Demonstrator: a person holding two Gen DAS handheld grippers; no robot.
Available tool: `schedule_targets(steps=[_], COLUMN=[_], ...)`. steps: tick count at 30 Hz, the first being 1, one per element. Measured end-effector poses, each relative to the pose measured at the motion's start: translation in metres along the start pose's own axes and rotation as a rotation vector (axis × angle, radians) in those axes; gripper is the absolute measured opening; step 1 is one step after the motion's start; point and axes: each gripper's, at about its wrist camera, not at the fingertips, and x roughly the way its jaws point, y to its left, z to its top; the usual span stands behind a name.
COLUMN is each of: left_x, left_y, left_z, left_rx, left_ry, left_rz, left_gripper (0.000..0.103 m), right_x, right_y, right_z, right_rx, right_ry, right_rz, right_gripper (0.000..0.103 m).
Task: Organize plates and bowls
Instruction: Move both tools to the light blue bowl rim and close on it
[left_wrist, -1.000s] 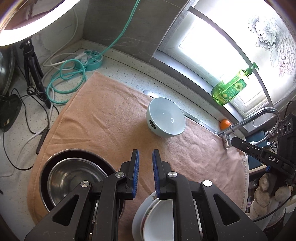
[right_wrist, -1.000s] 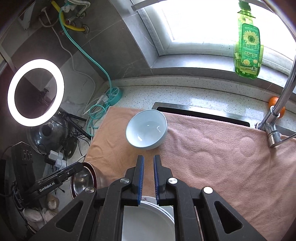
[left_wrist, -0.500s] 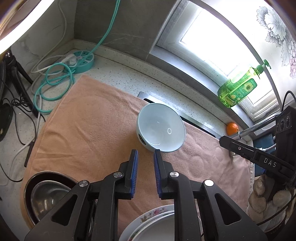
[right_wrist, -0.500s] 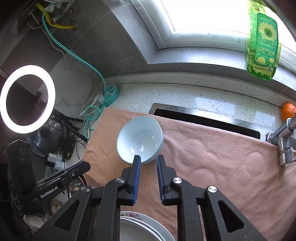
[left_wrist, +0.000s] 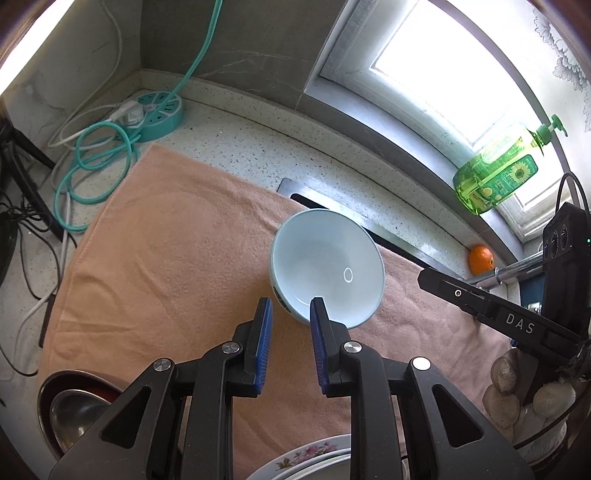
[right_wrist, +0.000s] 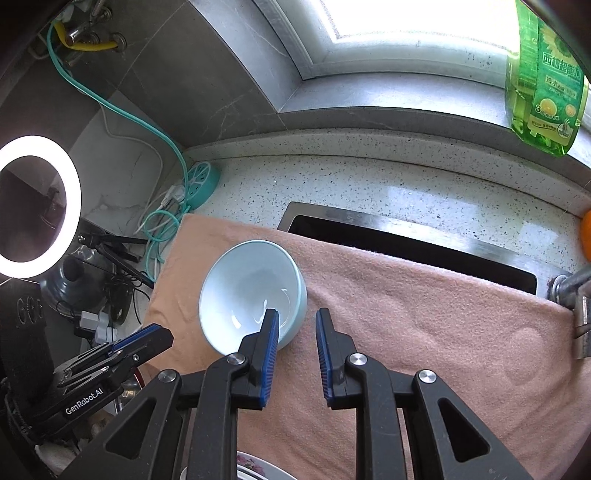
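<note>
Pale-blue bowl (left_wrist: 327, 275) – upright on pink towel (left_wrist: 166, 258) over counter | left claw (left_wrist: 290, 314) – slightly apart, empty, at bowl's rim | right claw (right_wrist: 295, 325) – likewise, nothing gripped

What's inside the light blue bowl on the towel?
The light blue bowl looks empty, with only glare on its glaze. The right gripper finger covers part of its near rim.

Left gripper (left_wrist: 290, 308): my jaws stand slightly parted after just opening, nothing between the blue pads; I point steeply downward.
Right gripper (right_wrist: 297, 319): my jaws likewise stand parted after just opening, gap empty; same steep downward tilt, beside my left.
</note>
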Motion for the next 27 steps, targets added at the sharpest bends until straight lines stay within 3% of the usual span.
schedule_targets(steps=[10,27], left_x=[0.014,0.038], left_y=[0.012,0.012], left_z=[0.012,0.028], left_rx=[-0.092,-0.072], left_ry=[0.032,0.067], left_rz=[-0.057,-0.023], left_gripper=[0.019,0.019], right_x=[0.017,0.045], right_y=[-0.004,-0.005], right_z=[0.009,0.024], right_rx=[0.02,0.056], right_ry=[0.03,0.072], right_rz=[0.02,0.04], right_gripper=[0.019,0.018])
